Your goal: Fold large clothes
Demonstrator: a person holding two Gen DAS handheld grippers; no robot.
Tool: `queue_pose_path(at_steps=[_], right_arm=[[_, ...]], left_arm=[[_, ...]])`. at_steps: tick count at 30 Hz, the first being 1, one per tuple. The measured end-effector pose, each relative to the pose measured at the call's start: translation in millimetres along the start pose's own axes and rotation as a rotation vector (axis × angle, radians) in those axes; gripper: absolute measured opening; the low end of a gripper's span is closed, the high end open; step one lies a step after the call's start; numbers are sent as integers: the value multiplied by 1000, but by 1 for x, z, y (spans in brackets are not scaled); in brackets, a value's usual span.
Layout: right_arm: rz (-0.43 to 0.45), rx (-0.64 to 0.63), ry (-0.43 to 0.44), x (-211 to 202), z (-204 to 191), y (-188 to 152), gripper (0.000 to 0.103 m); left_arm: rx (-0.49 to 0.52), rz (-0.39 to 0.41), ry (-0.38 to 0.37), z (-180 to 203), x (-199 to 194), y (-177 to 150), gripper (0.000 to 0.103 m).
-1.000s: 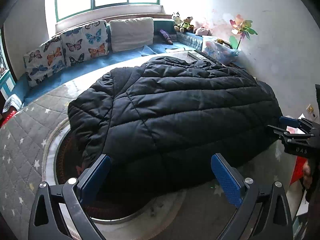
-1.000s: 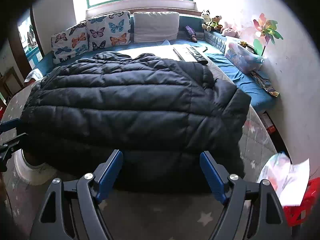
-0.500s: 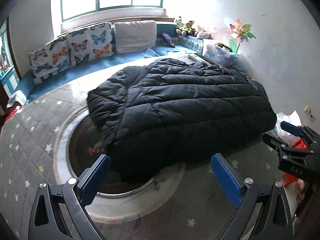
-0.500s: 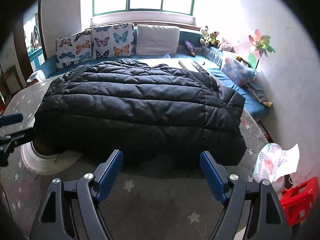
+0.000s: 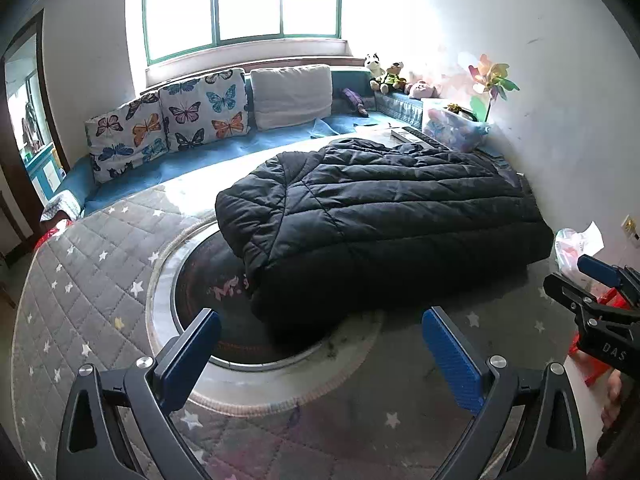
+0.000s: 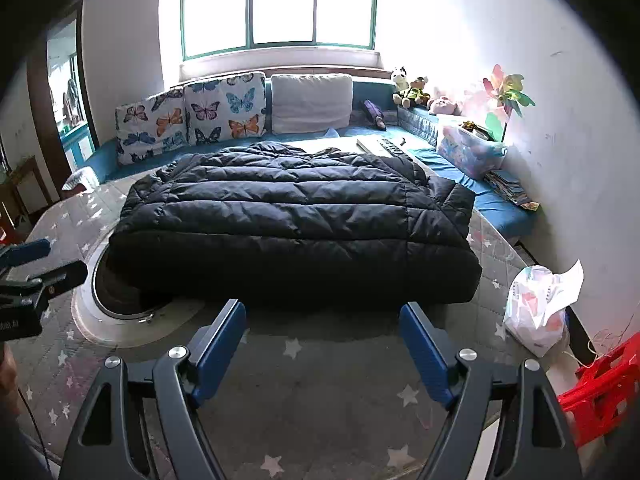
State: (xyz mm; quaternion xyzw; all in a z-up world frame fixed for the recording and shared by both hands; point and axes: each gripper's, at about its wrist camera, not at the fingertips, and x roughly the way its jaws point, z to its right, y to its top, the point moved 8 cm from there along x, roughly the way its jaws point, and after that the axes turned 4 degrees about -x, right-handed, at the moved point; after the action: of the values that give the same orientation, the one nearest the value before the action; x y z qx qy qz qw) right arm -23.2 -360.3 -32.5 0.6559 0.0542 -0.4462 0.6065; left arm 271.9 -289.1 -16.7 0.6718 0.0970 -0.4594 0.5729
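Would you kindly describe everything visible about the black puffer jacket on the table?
The black puffer jacket is a large quilted garment of slightly shiny padded fabric, folded into a thick, roughly rectangular bundle. It lies flat on the grey star-patterned table cover, its left end overhanging the round inset in the tabletop. Neither gripper touches it; both stand open, short of its near edge.

butterfly cushions (image 6: 188, 118), pinwheel (image 6: 505, 94), plastic bag (image 6: 538, 312)

Daylight from the window (image 5: 240, 0) at top centre blows out the white wall (image 5: 500, 20); fisheye bends the dark corners, and focus stays sharp.
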Motion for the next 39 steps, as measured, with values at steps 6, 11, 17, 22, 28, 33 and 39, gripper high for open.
queue_pose_path(at_steps=[6,11,17,22,28,33,39], right_arm=[[5,5,-4,-3,1,-3,87],[9,-3,-6,-4,-1,-3,87],[17,-5,2,-7,-2,-1,87],[20,-5,15,-6,-4,-1,87],[28,5,19,-6,-3,0,90],[31,6,14,-6,-3,0,93],[30,12,17,-6,-4,1,96]], left_arm=[[15,-9,9,5,-6,-8,103],[20,-21,11,7,-5,-10,103],[21,-33,23,4,0,-11,103],[18,-37,23,3,2,-11,103],[17,-41,25,3,4,-12,103],[22,-49,24,3,7,-16,103],[23,-54,24,4,10,-19,103]])
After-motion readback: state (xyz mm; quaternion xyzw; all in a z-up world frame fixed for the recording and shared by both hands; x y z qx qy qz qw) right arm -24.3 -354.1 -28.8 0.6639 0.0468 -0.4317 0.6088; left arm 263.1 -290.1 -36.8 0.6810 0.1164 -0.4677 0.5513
